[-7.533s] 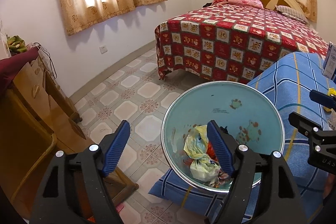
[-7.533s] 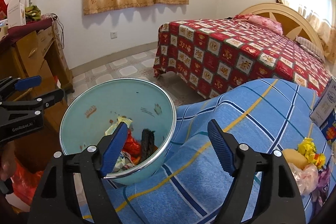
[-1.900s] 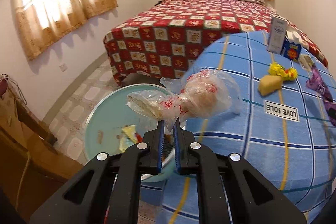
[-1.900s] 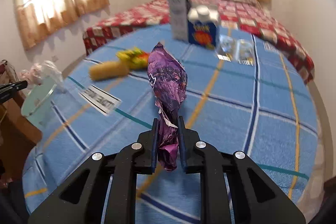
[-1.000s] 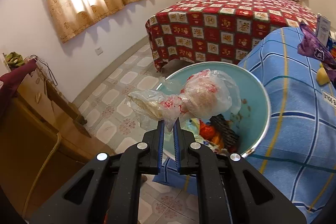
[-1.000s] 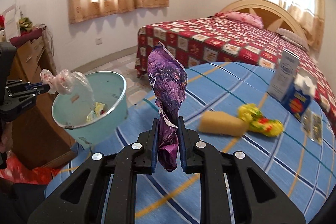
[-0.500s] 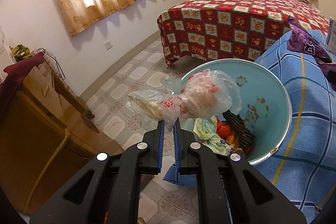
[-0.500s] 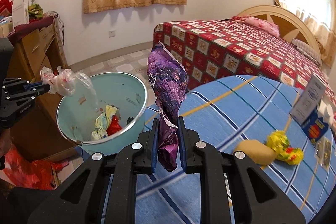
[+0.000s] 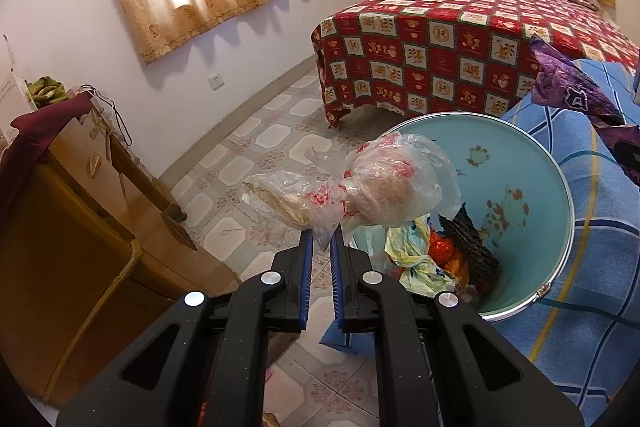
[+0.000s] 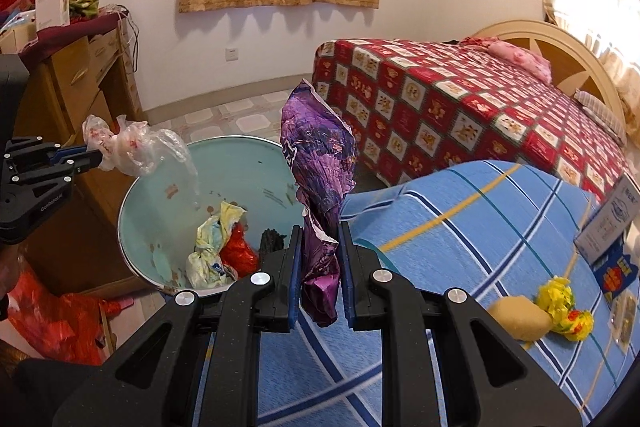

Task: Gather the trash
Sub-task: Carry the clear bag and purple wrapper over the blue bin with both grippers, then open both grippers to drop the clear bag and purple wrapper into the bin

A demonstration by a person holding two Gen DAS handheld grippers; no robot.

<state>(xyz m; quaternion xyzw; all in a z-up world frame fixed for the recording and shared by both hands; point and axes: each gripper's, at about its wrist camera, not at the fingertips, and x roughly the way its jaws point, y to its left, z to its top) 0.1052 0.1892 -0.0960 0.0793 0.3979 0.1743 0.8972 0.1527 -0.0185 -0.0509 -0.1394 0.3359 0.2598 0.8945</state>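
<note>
Two pairs of tongs meet over a pale green bin standing beside a counter draped in blue checked cloth. The left tongs pinch the knotted neck of a clear bag with food scraps inside, which hangs just above the bin's near rim. The right tongs clamp a crumpled purple wrapper that stands upright above the bin's edge, on the side next to the counter. Inside the bin lie a yellow-white bag, a red scrap and something dark. On the counter, well away from the bin, sit a tan sponge touching a yellow wad, and beyond them a blue carton. A bed with a red patterned cover stands behind the bin, and a wooden dresser is at its far side.
</note>
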